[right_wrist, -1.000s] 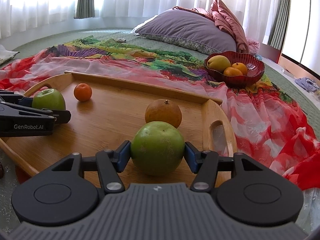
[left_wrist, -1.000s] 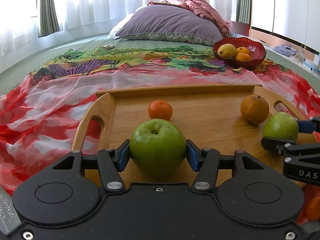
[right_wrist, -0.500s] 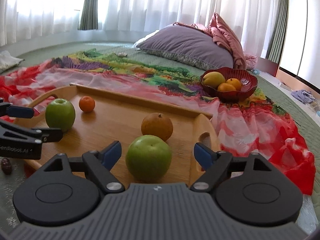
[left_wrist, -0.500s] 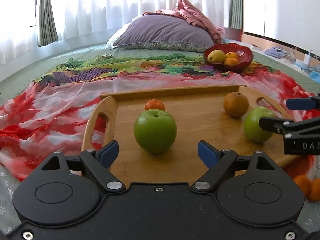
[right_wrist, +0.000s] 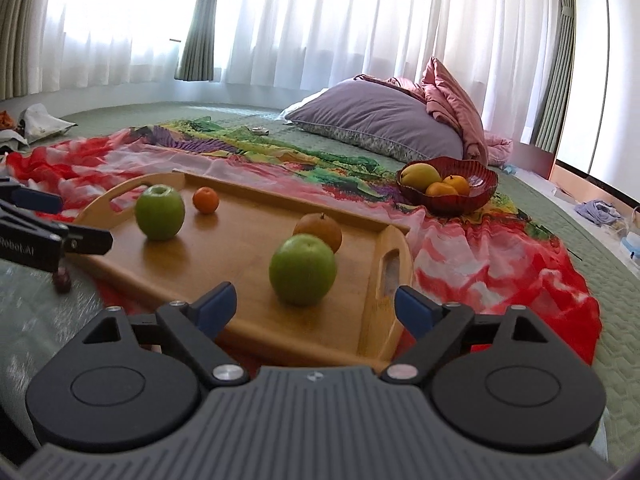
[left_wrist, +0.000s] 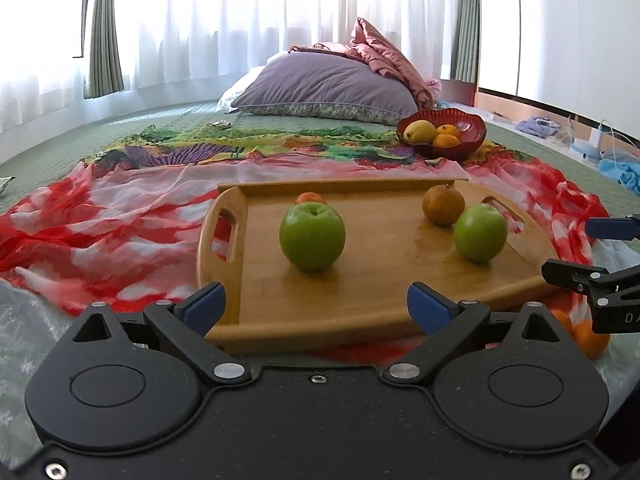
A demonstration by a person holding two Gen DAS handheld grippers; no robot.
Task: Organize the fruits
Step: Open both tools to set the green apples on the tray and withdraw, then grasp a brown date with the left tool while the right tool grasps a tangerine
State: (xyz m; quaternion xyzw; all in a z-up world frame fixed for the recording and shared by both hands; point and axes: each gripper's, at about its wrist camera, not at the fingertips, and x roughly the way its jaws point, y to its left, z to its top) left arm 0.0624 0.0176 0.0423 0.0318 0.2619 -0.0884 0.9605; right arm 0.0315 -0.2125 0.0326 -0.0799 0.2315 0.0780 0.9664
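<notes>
On wooden tray [left_wrist: 376,280]: two green apples [left_wrist: 312,237] [right_wrist: 302,269], brown orange behind, small tangerine far side. Left gripper [left_wrist: 316,304] and right gripper [right_wrist: 316,304] both spread wide, empty, hovering off tray's near edge. Placement looks done; next, fetch loose oranges [left_wrist: 588,336] beside tray.

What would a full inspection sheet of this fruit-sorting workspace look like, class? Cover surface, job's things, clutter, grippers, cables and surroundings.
Surface: green quilted bed cover with a red patterned cloth spread over it.
Job's things: wooden tray holding two green apples, a small orange and a brownish fruit; red bowl with a yellow fruit and two oranges; loose orange fruit beside the tray.
Clutter: small dark object by the tray; crumpled items far left.
Grippers: left gripper open, empty; right gripper open, empty.
Cables: white cord at far right.
Surroundings: purple pillow, pink bedding, white curtains.
</notes>
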